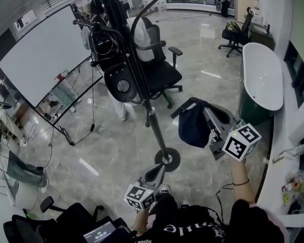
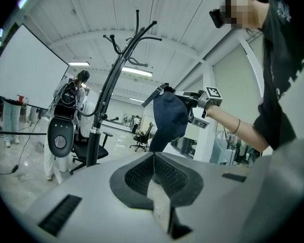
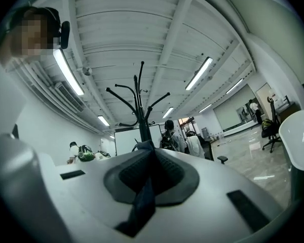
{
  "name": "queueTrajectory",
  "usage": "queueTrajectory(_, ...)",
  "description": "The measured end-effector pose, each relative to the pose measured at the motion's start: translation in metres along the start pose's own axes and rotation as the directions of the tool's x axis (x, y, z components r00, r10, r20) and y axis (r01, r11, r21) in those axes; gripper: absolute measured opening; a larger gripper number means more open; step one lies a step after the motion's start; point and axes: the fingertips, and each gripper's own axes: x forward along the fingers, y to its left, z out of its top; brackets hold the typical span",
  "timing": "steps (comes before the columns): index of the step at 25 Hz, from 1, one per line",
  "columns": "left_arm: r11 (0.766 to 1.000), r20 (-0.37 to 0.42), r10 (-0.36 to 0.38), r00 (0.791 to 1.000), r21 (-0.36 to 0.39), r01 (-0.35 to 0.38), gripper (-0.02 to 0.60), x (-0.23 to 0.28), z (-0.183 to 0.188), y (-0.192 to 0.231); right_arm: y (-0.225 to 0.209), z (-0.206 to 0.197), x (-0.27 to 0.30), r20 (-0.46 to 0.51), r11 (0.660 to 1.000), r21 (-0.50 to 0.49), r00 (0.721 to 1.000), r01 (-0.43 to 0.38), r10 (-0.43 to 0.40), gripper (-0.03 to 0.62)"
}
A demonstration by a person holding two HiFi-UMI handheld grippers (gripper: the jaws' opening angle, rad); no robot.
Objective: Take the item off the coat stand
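Coat stand (image 1: 132,59) top cropped; item (image 1: 195,126) possibly cap.

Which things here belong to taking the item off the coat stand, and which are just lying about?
In the job: coat stand; navy item, hanging clear of the stand; right gripper, shut on the item; left gripper, shut and empty.
Lying about: whiteboard; office chair; white tub.

The dark navy cloth item (image 1: 195,127) hangs limp in mid-air, apart from the black coat stand (image 1: 137,70).
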Motion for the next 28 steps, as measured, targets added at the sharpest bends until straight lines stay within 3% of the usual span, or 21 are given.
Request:
queueTrajectory(9,0.994,-0.005,0.109,0.994,-0.025,-0.109,0.006,-0.050,-0.022,-0.012,0.045,-0.071,-0.030,-0.066,0.991,0.107,0.994,-0.075,0.082,0.031)
queueTrajectory(13,0.992,0.001,0.125,0.992,-0.024,-0.125,0.006,-0.070,-0.030,-0.010,0.069,-0.102,-0.047,-0.107,0.988,0.137,0.991,-0.065,0.080,0.031)
queueTrajectory(21,0.998,-0.018,0.051,0.999,-0.024,-0.052,0.006,-0.132,-0.032,-0.024,0.132,-0.143,-0.079,-0.153,0.987,0.160,0.988,0.020,0.005,0.031)
queueTrajectory(28,1.000,-0.006,-0.005,1.000,-0.005,0.005,0.006,-0.234,-0.046,-0.022,0.244,-0.197,-0.102,-0.154,0.975,0.205,0.986,0.090,-0.058,0.031)
